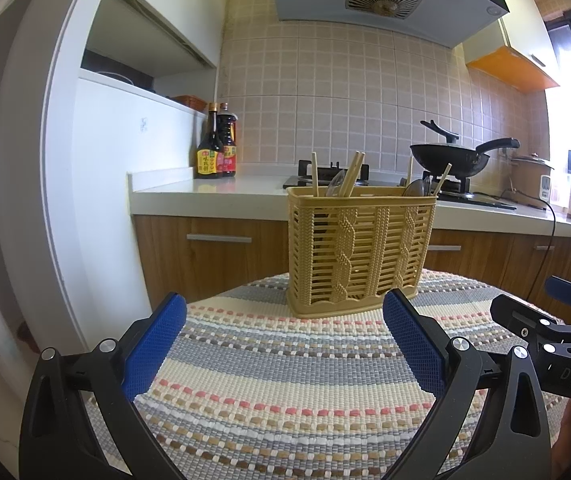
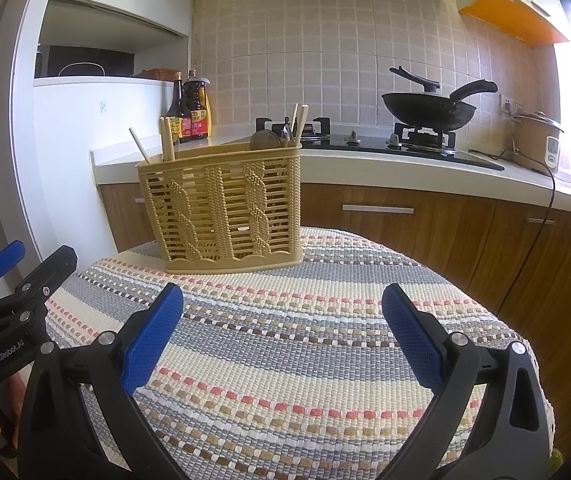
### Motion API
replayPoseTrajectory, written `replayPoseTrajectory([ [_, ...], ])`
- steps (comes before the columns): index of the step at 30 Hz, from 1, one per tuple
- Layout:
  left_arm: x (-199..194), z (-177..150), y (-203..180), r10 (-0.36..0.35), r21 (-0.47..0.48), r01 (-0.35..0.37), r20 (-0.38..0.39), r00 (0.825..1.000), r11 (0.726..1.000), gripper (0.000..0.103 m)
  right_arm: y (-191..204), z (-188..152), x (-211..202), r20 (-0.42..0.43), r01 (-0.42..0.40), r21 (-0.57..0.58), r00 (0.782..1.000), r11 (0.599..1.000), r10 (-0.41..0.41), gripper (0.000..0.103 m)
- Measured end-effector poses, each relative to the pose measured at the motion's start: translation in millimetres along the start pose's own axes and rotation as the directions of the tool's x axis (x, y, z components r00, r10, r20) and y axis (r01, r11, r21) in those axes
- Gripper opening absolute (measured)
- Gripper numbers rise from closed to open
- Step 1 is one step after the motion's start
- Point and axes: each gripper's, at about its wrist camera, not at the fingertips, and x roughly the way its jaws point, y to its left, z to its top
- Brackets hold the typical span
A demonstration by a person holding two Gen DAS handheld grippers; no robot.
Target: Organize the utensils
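Each camera rides low behind its own tool, looking forward between the spread blue fingers across the striped mat (image 1: 285, 380) toward the kitchen wall. The left tool (image 1: 285, 344) has the yellow basket (image 1: 359, 252) near, ahead and slightly right; the right tool (image 2: 283, 332) sees it ahead-left. Both views share basket, mat, stove (image 2: 365, 142) and wok (image 2: 429, 110), and each catches the other tool at its edge.

Left gripper (image 1: 285, 312), fingers spread and empty, above the striped mat (image 1: 285, 380); yellow utensil basket (image 1: 359, 248) upright ahead, holding chopsticks (image 1: 351, 174) and spoons (image 1: 415, 188).
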Motion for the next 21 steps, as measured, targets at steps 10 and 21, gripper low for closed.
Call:
replayPoseTrajectory([
  [10, 0.6, 0.2, -0.4, -0.002, 0.001, 0.002, 0.0, 1.0, 1.0, 0.095, 0.9, -0.7, 1.0, -0.007, -0.003, -0.001, 1.0, 1.0, 0.003, 0.095],
  [21, 1.8, -0.1, 0.3, -0.001, -0.002, 0.001, -0.007, 1.0, 1.0, 0.095, 0.6, -0.9, 1.9, -0.01, -0.005, 0.003, 1.0, 1.0, 0.005, 0.095],
])
